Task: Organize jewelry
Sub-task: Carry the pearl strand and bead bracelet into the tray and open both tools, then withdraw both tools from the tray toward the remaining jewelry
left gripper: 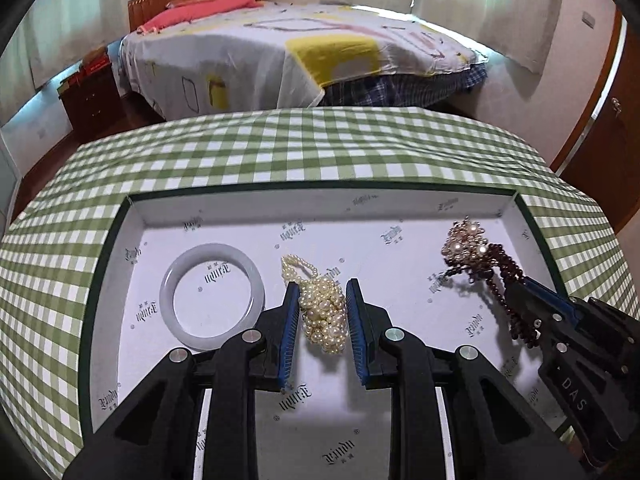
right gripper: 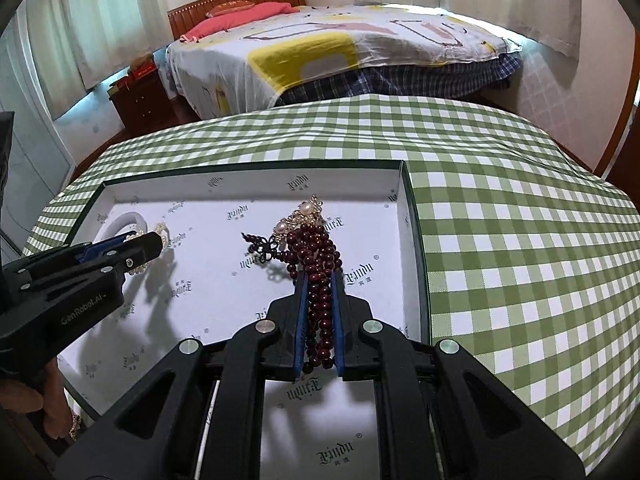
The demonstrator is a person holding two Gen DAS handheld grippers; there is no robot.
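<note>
Both loads hang over the white box [left gripper: 132, 208], presumably for laying down. Left gripper [left gripper: 323, 292], frame centre, clamps the pearl strand [left gripper: 324, 316]. Right gripper [right gripper: 319, 280] clamps the dark red beads [right gripper: 320, 256].

My left hand-held gripper [right gripper: 154, 242] hides most of the white bangle [right gripper: 124, 220] and the pearl strand [right gripper: 160, 227] from the right wrist camera; my hand [right gripper: 52, 412] is cut off at the edge
</note>
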